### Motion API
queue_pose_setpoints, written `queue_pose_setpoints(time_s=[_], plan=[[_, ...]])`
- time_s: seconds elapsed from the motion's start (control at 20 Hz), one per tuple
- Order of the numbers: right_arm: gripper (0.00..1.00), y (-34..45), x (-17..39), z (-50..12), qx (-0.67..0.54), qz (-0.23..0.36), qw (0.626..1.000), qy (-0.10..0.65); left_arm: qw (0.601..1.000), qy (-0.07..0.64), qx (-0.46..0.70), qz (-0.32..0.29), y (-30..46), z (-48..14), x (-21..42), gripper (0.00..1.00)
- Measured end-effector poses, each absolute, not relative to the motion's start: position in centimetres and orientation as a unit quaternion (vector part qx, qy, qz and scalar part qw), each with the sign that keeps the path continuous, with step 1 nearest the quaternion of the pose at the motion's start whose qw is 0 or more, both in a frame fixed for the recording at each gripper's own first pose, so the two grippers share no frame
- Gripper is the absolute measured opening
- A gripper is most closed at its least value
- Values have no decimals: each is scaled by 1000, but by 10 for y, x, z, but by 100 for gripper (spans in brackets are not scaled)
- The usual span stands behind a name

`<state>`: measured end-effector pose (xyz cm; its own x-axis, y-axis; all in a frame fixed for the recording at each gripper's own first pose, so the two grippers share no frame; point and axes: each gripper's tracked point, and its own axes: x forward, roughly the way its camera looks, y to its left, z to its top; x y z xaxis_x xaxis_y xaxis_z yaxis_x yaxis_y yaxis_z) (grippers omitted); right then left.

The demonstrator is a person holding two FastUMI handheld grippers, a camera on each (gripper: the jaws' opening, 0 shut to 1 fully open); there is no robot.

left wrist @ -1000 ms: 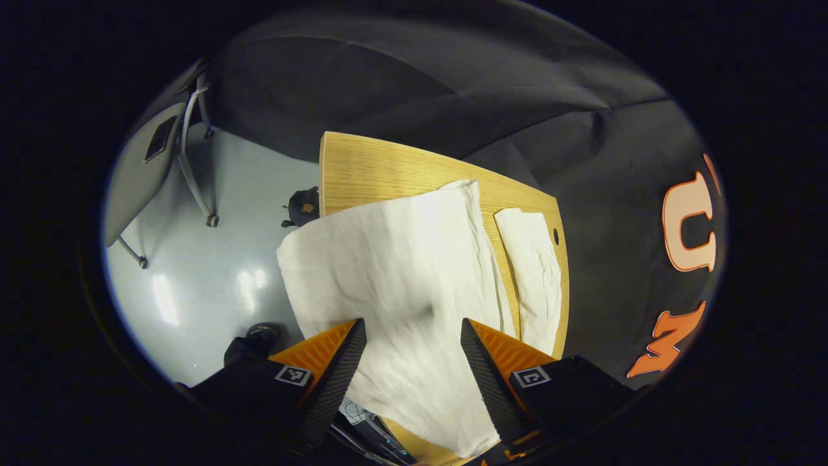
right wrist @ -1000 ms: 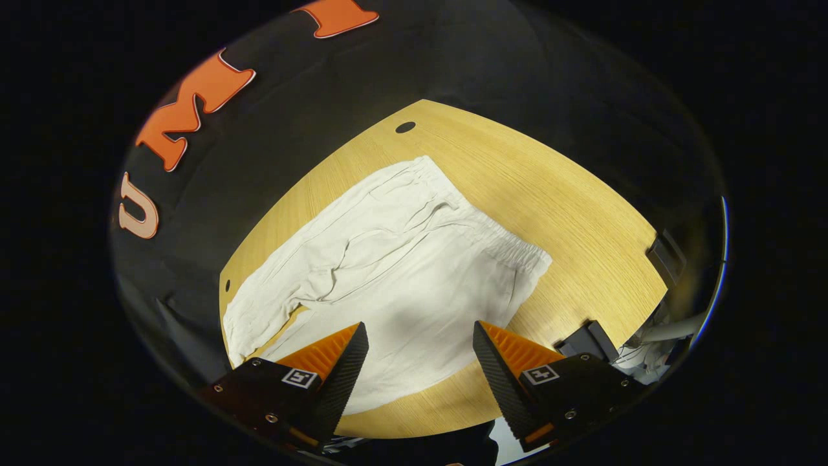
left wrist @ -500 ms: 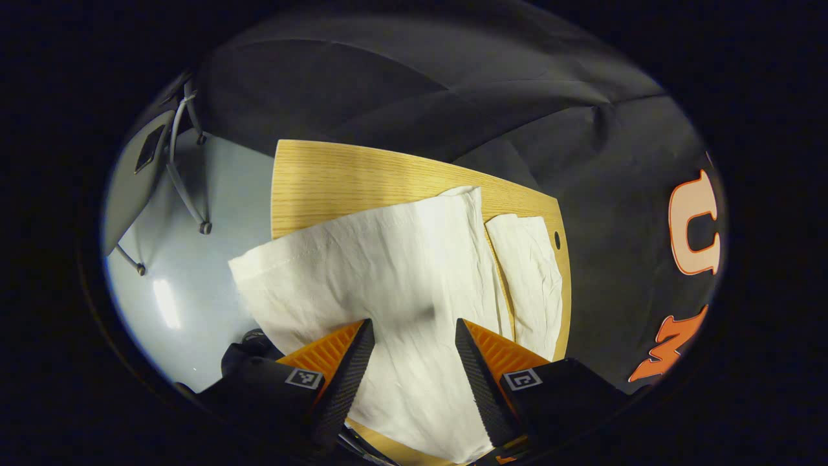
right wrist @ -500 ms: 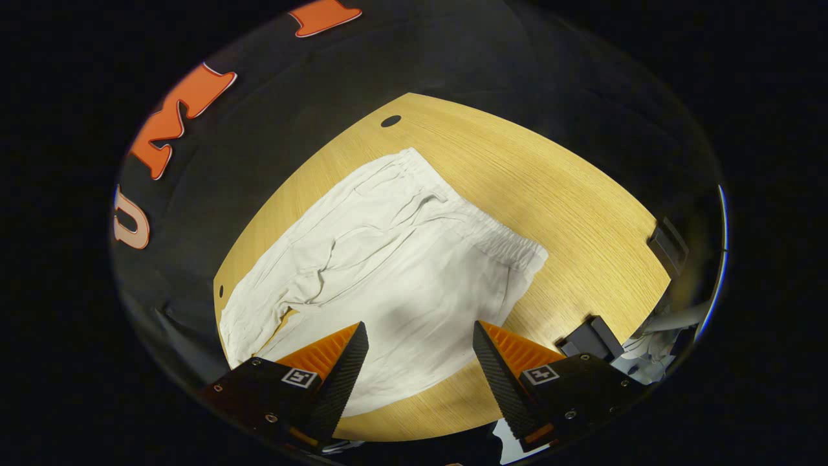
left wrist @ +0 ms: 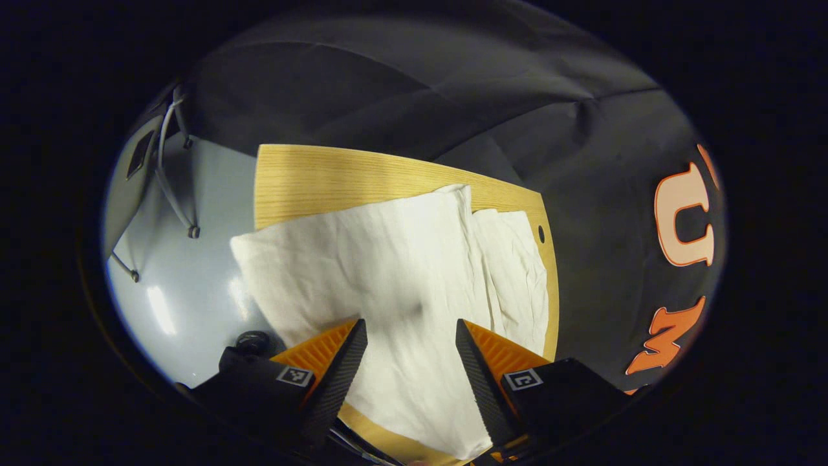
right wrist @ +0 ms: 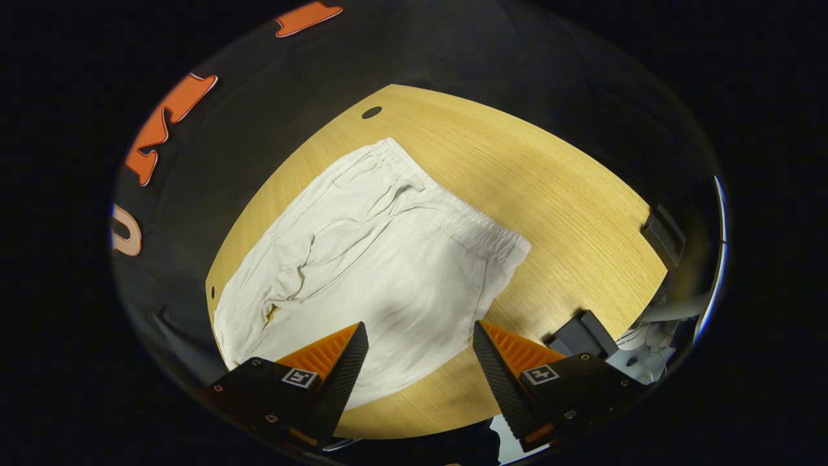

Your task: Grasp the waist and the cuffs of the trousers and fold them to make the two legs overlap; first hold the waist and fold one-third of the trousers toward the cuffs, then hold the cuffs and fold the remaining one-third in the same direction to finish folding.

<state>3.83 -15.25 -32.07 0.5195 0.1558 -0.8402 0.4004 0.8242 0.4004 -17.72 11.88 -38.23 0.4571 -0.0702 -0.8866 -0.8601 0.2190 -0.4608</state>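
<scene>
White trousers [right wrist: 381, 259] lie flat on a wooden table [right wrist: 556, 188]. Their elastic waistband [right wrist: 466, 220] runs across the upper right of the cloth in the right gripper view. My right gripper [right wrist: 417, 340] hovers open over the trouser seat, with nothing between its fingers. In the left gripper view, one broad trouser leg [left wrist: 388, 259] spreads toward me, and its left edge hangs past the table [left wrist: 323, 175] over the floor. The second leg [left wrist: 517, 272] lies beside it on the right. My left gripper [left wrist: 407, 333] is open above the broad leg.
A chair [left wrist: 162, 168] with grey metal legs stands on the pale floor [left wrist: 187, 291] left of the table. A dark object [left wrist: 252, 340] sits on the floor near me. Black clamps [right wrist: 663, 233] grip the table's right edge. A cable hole [right wrist: 371, 112] marks its far corner.
Both grippers have drifted a little over the cloth. In the right gripper view the trousers slid up and left. The left gripper's jaw gap narrowed slightly. Nothing was grasped.
</scene>
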Motion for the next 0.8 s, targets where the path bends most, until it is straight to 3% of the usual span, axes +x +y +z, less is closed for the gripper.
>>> queue_pose_setpoints(time_s=[0.25, 0.5, 0.55, 0.6, 0.8], plan=[[99, -141, 43, -323, 275, -59, 823, 494, 640, 420, -562, 312, 120, -372, -219, 93], [98, -134, 43, -323, 277, -48, 819, 500, 629, 407, -581, 317, 118, -374, -211, 93], [98, -137, 43, -323, 280, -52, 819, 498, 630, 408, -580, 317, 118, -379, -209, 99], [98, -142, 42, -325, 283, -57, 818, 497, 630, 404, -582, 317, 119, -382, -204, 93], [98, -154, 39, -335, 300, -78, 808, 501, 628, 392, -590, 322, 127, -391, -184, 88]])
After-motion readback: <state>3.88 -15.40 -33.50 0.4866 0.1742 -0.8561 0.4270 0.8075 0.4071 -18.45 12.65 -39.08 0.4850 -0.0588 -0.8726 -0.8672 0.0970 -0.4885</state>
